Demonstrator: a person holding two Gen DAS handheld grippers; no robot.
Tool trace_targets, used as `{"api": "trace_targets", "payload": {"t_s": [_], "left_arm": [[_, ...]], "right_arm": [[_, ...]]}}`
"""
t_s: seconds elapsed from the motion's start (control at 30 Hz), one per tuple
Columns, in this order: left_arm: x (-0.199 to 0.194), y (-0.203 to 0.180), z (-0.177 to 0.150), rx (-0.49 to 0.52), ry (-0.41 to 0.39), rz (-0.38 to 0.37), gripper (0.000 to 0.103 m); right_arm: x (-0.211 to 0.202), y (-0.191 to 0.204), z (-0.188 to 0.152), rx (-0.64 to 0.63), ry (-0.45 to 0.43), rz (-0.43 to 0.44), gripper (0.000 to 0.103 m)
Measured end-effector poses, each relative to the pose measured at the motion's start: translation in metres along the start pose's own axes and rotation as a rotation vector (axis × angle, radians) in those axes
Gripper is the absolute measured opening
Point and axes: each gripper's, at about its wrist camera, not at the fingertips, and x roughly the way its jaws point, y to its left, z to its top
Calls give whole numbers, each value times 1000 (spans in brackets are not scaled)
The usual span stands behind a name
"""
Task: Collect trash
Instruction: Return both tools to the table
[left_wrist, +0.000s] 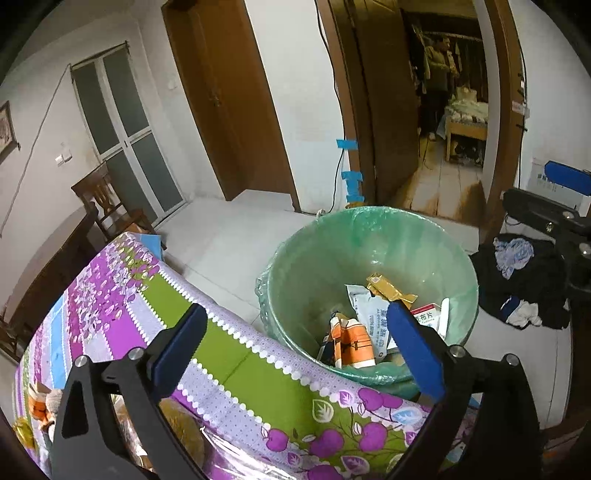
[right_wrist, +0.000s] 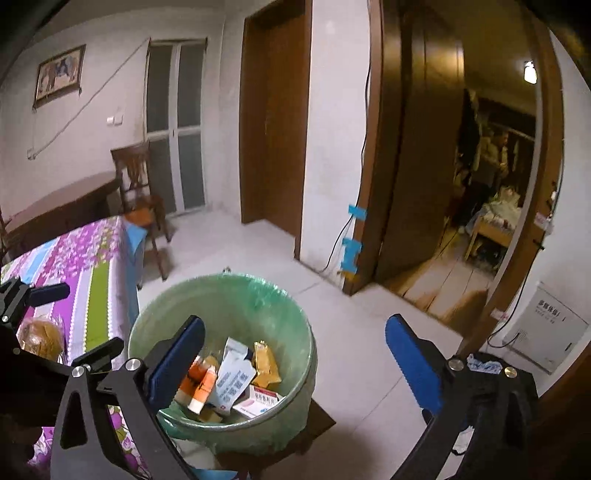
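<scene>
Green-lined bin (right_wrist: 221, 354) stood beside the flowered surface (left_wrist: 229, 354), holding the collected trash: orange carton (right_wrist: 201, 384), gold wrapper (right_wrist: 266, 363), white sachets (right_wrist: 232, 380). Left tongs (left_wrist: 299, 349) hung spread wide and empty over the surface's edge, bin at two o'clock. Right tongs (right_wrist: 295, 358) gaped equally wide above the bin, nothing between the blue pads (right_wrist: 413, 365). Sat at twelve o'clock: open doorway (right_wrist: 461, 184).
</scene>
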Motion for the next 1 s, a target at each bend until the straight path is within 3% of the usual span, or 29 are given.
{"api": "trace_targets", "payload": {"t_s": [0.67,1.0], "left_arm": [[-46,40,-22,-105,-49,17,97],[-70,74,-42,-171,-77,89,97]], "right_arm": [[-37,45,1,-54,-97,17,98],[-60,82,3,-71,-189,53,98]]}}
